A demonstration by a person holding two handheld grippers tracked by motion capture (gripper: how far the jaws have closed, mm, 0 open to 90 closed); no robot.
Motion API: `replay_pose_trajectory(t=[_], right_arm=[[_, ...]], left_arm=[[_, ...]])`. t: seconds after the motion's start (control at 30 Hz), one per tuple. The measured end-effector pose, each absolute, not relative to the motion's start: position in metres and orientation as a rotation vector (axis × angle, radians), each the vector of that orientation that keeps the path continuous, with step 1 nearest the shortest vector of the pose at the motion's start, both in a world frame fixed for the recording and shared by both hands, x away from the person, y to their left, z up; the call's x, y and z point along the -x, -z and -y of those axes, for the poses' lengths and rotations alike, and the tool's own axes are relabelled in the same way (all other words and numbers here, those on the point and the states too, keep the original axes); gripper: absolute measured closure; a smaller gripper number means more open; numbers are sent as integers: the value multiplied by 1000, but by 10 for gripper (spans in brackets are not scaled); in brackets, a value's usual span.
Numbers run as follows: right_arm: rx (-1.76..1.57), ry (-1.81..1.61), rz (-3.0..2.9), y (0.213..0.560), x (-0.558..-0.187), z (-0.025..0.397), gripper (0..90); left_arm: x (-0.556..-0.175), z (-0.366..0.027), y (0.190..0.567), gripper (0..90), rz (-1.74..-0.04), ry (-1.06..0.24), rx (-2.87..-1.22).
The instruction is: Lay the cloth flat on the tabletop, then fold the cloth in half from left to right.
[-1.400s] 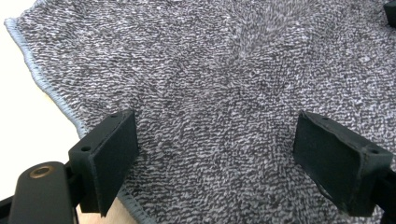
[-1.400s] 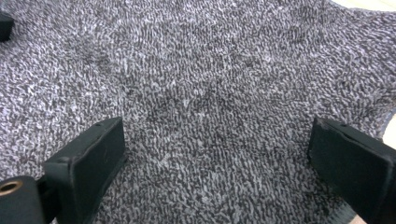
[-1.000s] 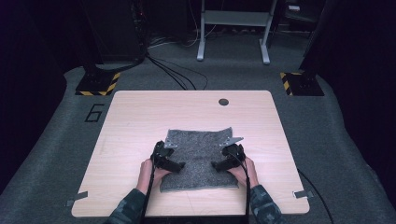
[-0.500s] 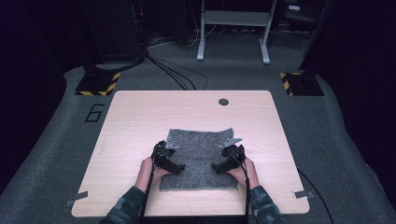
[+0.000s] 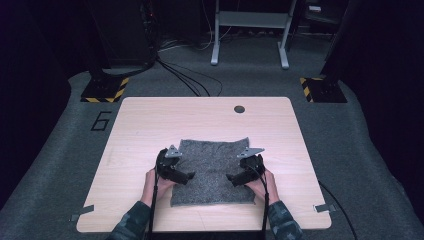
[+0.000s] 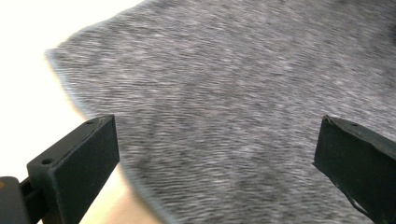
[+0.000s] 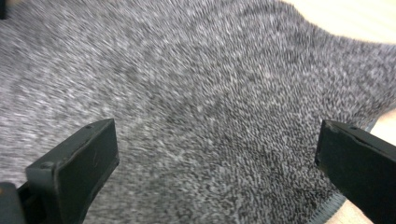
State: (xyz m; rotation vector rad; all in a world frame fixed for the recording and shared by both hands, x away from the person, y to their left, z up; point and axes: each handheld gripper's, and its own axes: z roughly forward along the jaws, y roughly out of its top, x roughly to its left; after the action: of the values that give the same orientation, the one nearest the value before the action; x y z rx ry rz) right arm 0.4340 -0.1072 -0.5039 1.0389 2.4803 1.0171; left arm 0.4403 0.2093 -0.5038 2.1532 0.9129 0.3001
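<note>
A grey fuzzy cloth (image 5: 212, 172) lies flat on the light wooden table (image 5: 150, 125), near its front edge. My left gripper (image 5: 188, 177) hovers over the cloth's left side, open, with the grey pile (image 6: 219, 112) spread between its jaws and nothing held. My right gripper (image 5: 231, 178) hangs over the cloth's right side, also open, its jaws wide above the pile (image 7: 210, 116). Both point inward toward the cloth's middle. The cloth's left edge (image 6: 70, 88) and its stitched right edge (image 7: 336, 205) show close by.
A dark round grommet hole (image 5: 239, 108) sits at the table's back middle. Hands and camouflage sleeves (image 5: 135, 220) come in from the bottom. Beyond the table are cables on grey carpet (image 5: 185, 82), two stand bases with yellow-black tape (image 5: 105, 90), and a white frame (image 5: 250, 30).
Both grippers have drifted slightly toward the near edge and inward over the cloth. The cloth itself lies as before.
</note>
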Motion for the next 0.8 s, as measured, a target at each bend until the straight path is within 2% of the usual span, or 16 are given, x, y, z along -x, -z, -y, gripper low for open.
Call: replay_pose_trajectory(t=[0.37,0.8], right_arm=[[-953,-1071,-2505,494,-412,81,0],[-796,-1131,-2622,493,-385,14,0]], left_arm=[[-467,-229,494,1,-982,-327,-2117],[-509,-235,494,1,-1062,-282,-2102]])
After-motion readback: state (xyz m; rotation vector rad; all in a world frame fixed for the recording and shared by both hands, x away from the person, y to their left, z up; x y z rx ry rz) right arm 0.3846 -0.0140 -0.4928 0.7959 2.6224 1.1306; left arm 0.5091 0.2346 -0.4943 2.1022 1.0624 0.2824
